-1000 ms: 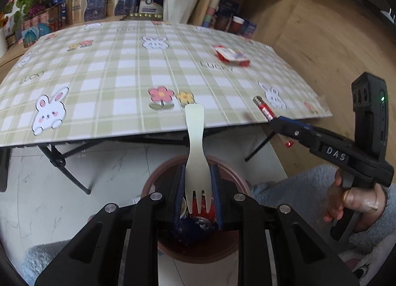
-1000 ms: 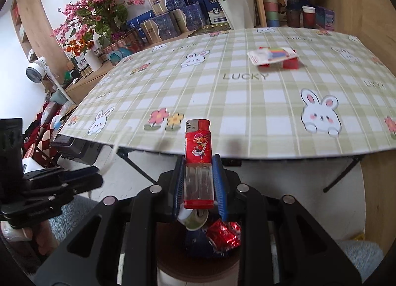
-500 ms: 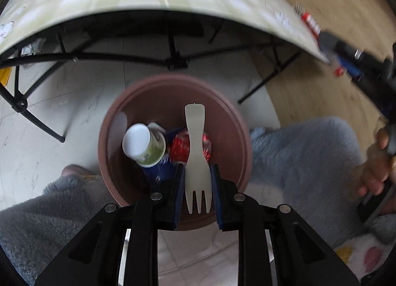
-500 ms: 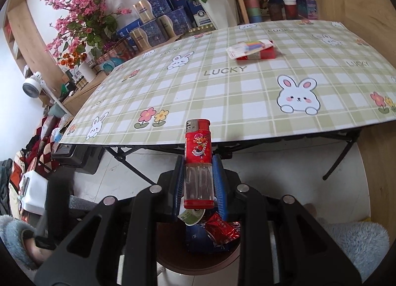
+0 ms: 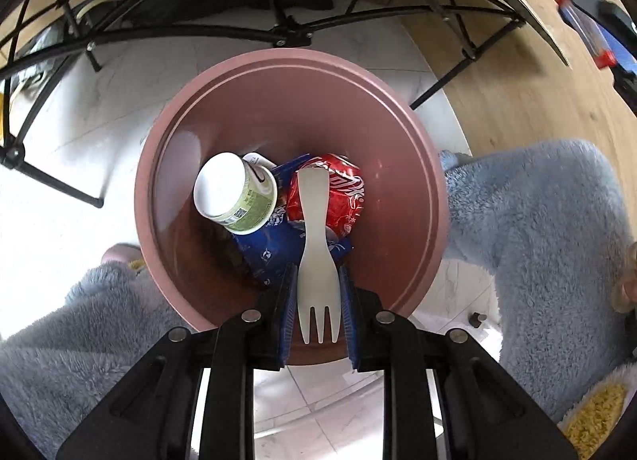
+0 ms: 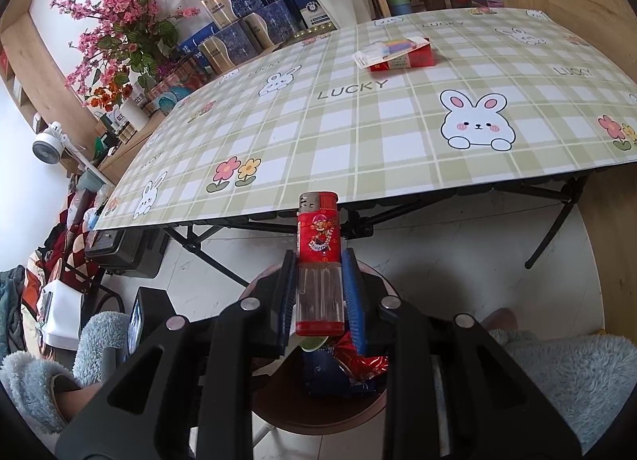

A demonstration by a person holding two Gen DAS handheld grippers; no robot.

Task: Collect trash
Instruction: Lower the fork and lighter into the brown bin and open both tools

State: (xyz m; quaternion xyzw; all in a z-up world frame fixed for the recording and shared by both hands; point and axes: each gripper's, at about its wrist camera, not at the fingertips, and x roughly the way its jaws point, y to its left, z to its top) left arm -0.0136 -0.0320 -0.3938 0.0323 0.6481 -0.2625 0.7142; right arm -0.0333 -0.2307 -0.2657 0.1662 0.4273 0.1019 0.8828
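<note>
Green-checked tabletop [image 6: 358, 133] reads "LUCKY". Left gripper [image 5: 317, 292], grasping a white fork [image 5: 316, 261], has dropped over the bin [image 5: 398, 133]; right gripper [image 6: 319, 284] still clamps a lighter [image 6: 319, 261].

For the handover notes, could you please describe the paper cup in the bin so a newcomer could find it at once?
Look under the table at the round pink bin on the floor. Inside, on the left, lies the paper cup, tipped on its side beside a crumpled red wrapper. It alone has a green wall and a white inside.

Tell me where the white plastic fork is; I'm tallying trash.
In the left wrist view, the white plastic fork is clamped in the left gripper, above the pink round bin.
</note>
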